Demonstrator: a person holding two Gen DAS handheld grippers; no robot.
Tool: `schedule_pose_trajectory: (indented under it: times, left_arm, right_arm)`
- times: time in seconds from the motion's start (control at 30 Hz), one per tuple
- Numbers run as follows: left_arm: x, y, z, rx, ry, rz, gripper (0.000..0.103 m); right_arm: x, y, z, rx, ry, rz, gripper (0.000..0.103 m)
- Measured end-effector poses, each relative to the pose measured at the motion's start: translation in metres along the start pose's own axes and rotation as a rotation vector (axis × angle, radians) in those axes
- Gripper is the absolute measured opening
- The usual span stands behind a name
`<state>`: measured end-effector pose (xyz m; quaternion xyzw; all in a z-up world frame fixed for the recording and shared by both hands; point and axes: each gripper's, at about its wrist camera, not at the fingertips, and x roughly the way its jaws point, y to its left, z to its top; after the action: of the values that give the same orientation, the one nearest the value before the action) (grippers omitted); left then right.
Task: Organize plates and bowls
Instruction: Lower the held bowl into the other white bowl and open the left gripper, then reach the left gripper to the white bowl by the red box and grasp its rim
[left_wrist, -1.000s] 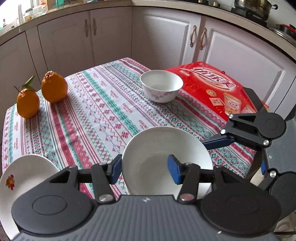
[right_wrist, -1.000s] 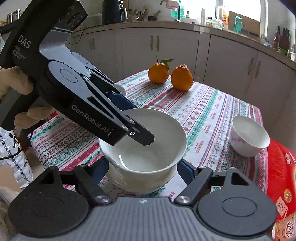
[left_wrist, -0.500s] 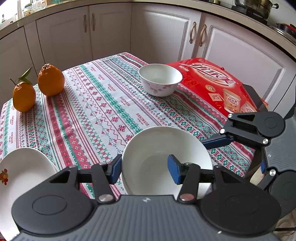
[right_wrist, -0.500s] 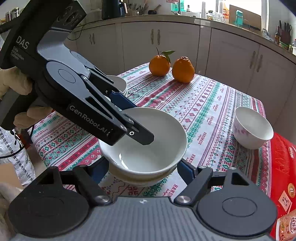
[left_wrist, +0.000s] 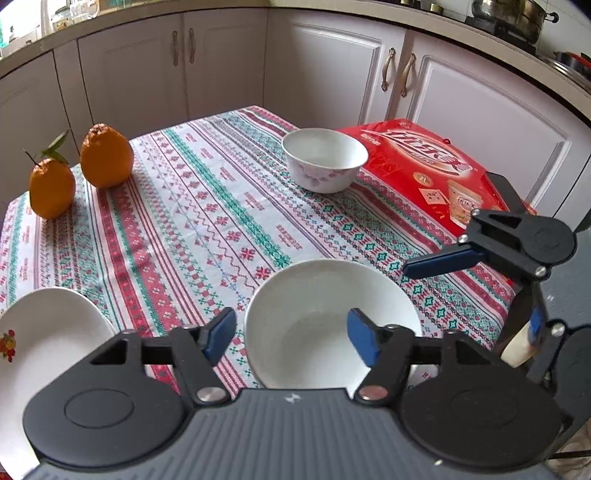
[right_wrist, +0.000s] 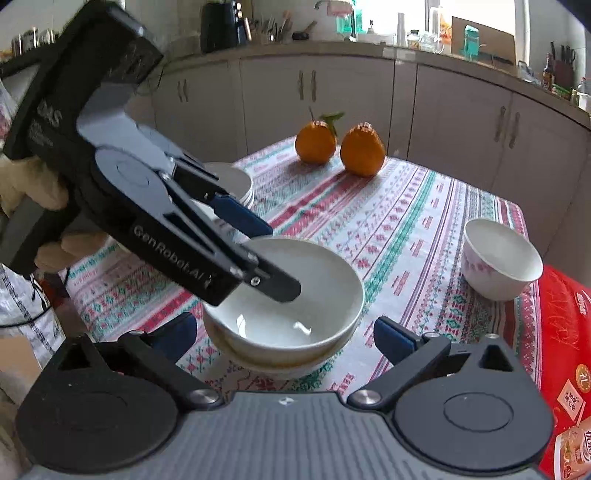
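A white bowl rests nested in another white bowl near the table's front edge. My left gripper is open, its jaws straddling the bowl's near rim without touching it; it also shows in the right wrist view, one finger over the bowl's inside. My right gripper is open, either side of the stacked bowls. A smaller floral bowl stands further back, also in the right wrist view. White plates lie stacked at the left.
Two oranges sit at the far left corner of the patterned tablecloth. A red box lies at the right, against the floral bowl. Kitchen cabinets surround the table.
My left gripper has opened from the bowl's rim and lifted a little. The bowl has settled into the bowl beneath it. My right gripper stays open.
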<state>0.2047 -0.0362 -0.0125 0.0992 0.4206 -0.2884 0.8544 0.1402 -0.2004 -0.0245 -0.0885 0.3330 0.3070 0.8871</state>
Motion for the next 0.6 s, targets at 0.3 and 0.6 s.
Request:
schedule_pose_trajectory:
  times: [0.3, 0.6]
  left_arm:
    - [-0.010, -0.008, 0.020, 0.061, -0.042, 0.008, 0.080]
    - [0.008, -0.010, 0.061, 0.114, -0.062, 0.002, 0.080]
  right_arm:
    - [-0.022, -0.015, 0.001, 0.007, -0.034, -0.067, 0.103]
    - [-0.035, -0.065, -0.003, 0.067, -0.056, -0.193, 0.103]
